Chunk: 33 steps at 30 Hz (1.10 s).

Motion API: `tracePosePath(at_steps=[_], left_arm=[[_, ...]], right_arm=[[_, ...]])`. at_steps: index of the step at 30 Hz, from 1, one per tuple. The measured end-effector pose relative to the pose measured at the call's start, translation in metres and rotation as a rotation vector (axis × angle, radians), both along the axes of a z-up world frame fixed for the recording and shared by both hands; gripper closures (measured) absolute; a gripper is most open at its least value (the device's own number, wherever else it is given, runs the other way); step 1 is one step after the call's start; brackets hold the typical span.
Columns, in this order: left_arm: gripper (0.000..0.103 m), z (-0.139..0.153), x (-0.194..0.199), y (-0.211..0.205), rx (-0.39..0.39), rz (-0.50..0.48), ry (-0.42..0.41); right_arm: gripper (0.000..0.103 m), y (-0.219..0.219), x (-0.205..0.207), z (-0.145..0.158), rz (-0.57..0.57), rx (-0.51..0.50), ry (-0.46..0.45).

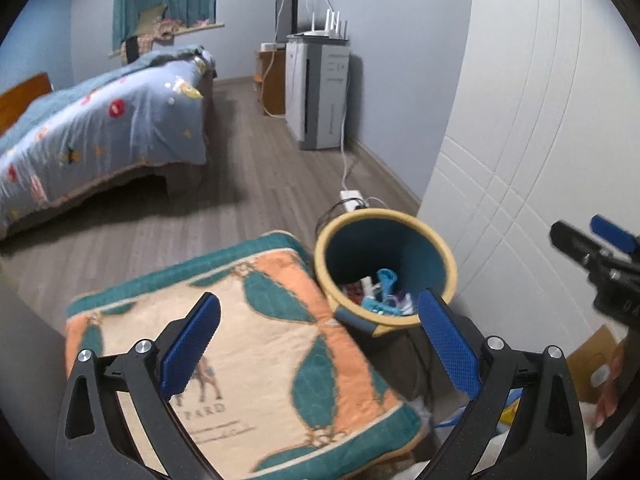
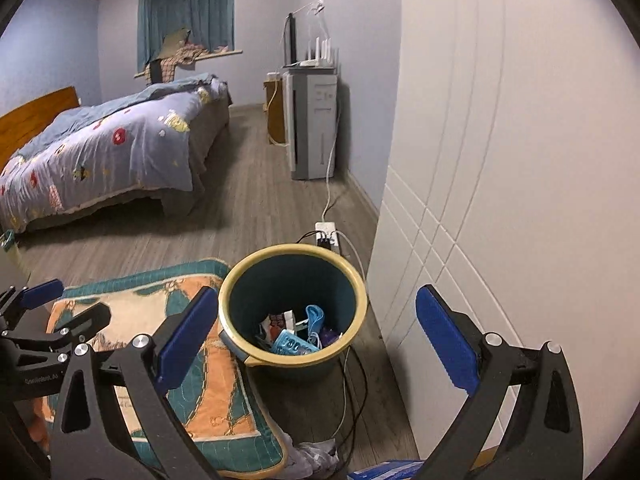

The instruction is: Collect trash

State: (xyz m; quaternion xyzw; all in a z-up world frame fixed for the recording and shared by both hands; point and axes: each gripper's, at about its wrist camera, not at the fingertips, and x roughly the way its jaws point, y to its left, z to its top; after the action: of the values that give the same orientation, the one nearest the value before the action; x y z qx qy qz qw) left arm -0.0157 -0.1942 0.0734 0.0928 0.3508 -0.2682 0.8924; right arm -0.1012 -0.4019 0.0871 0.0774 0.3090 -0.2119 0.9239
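A teal trash bin with a yellow rim [image 1: 444, 256] [image 2: 360, 292] stands on the wood floor beside a white wardrobe. Several pieces of trash [image 1: 380, 292] [image 2: 296, 332] lie at its bottom: blue, white and red wrappers. My left gripper [image 1: 320, 344] is open and empty, above a patterned mat and just left of the bin. My right gripper [image 2: 316, 340] is open and empty, held above the bin. The right gripper also shows at the right edge of the left wrist view [image 1: 592, 252], and the left gripper shows at the left edge of the right wrist view [image 2: 52, 312].
A teal and orange mat [image 1: 260, 360] [image 2: 216, 396] lies left of the bin. A white wardrobe [image 2: 520, 200] stands to the right. A power strip with cables [image 2: 328, 236] lies behind the bin. A bed [image 2: 100, 152] stands far left, a grey appliance [image 2: 312, 128] by the wall. Crumpled material [image 2: 312, 456] lies near the mat's corner.
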Motion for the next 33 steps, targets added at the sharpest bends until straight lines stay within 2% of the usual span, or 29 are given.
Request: tracePosePath(at_steps=[6,33], left_arm=[[0.005,0.0038,-0.0044,0.0049,0.011,-0.007,-0.045],[0.005,0.0021,-0.0009,0.0085,0.003,0.000,-0.036]], right_arm=[[0.006,0.0060,0.0012,-0.0028,0.007,-0.016,0.018],[0.006,0.0013,0.0014,-0.0066,0.005,0.016,0.031]])
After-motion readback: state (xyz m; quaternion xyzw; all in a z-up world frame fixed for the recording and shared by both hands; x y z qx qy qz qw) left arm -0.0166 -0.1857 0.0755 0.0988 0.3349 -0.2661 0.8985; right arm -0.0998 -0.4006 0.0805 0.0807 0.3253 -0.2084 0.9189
